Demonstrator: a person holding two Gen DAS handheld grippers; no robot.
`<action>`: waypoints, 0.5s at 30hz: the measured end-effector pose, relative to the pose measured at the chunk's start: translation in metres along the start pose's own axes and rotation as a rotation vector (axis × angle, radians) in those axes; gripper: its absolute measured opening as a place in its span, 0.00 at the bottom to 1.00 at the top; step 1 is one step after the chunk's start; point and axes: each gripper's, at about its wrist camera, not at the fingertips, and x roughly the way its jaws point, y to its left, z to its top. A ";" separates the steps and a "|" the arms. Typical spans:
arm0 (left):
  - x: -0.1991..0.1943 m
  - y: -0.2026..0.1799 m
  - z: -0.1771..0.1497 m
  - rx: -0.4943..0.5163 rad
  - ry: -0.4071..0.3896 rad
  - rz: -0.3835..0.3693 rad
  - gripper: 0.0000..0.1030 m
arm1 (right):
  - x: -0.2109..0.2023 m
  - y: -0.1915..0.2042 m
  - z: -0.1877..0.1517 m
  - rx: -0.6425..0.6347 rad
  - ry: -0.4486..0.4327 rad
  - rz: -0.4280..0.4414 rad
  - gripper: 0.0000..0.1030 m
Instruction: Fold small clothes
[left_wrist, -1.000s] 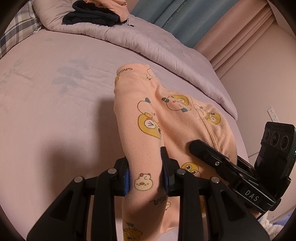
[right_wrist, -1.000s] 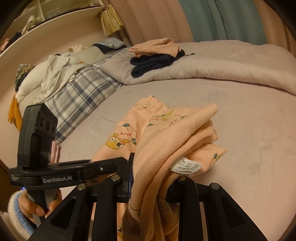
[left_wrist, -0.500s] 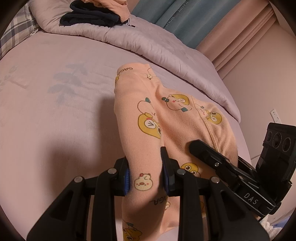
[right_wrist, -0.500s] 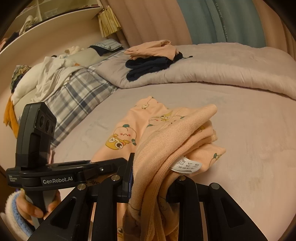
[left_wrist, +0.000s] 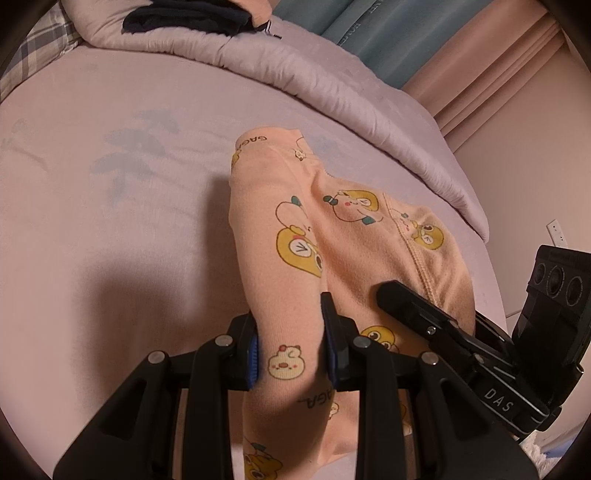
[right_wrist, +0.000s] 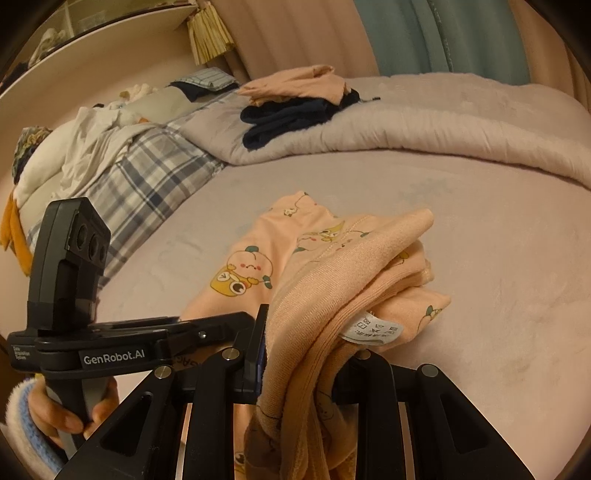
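Observation:
Small peach pyjama trousers (left_wrist: 325, 240) with yellow cartoon prints lie on the pink bed sheet, also seen in the right wrist view (right_wrist: 280, 258). My left gripper (left_wrist: 291, 354) is shut on a fold of one leg near the front. My right gripper (right_wrist: 306, 354) is shut on the bunched waistband, with a white care label (right_wrist: 369, 328) hanging out. The right gripper also shows in the left wrist view (left_wrist: 436, 317), close beside the left one. The left gripper also shows in the right wrist view (right_wrist: 177, 332).
A rolled lilac quilt (right_wrist: 424, 125) runs along the far side of the bed. A stack of folded dark and peach clothes (right_wrist: 299, 103) sits on it. A plaid blanket and a heap of white laundry (right_wrist: 96, 147) lie at the left. Curtains and a wall stand behind.
Both grippers keep their hold on the trousers. Both views have shifted slightly towards the quilt; the garment's shape is nearly unchanged.

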 end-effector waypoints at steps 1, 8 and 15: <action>0.002 0.001 0.000 -0.005 0.008 0.001 0.26 | 0.002 -0.001 -0.001 0.004 0.008 -0.001 0.26; 0.021 0.015 -0.001 -0.046 0.057 0.020 0.27 | 0.020 -0.011 -0.008 0.066 0.085 0.008 0.26; 0.026 0.024 -0.005 -0.070 0.069 0.026 0.27 | 0.028 -0.018 -0.015 0.099 0.127 0.005 0.26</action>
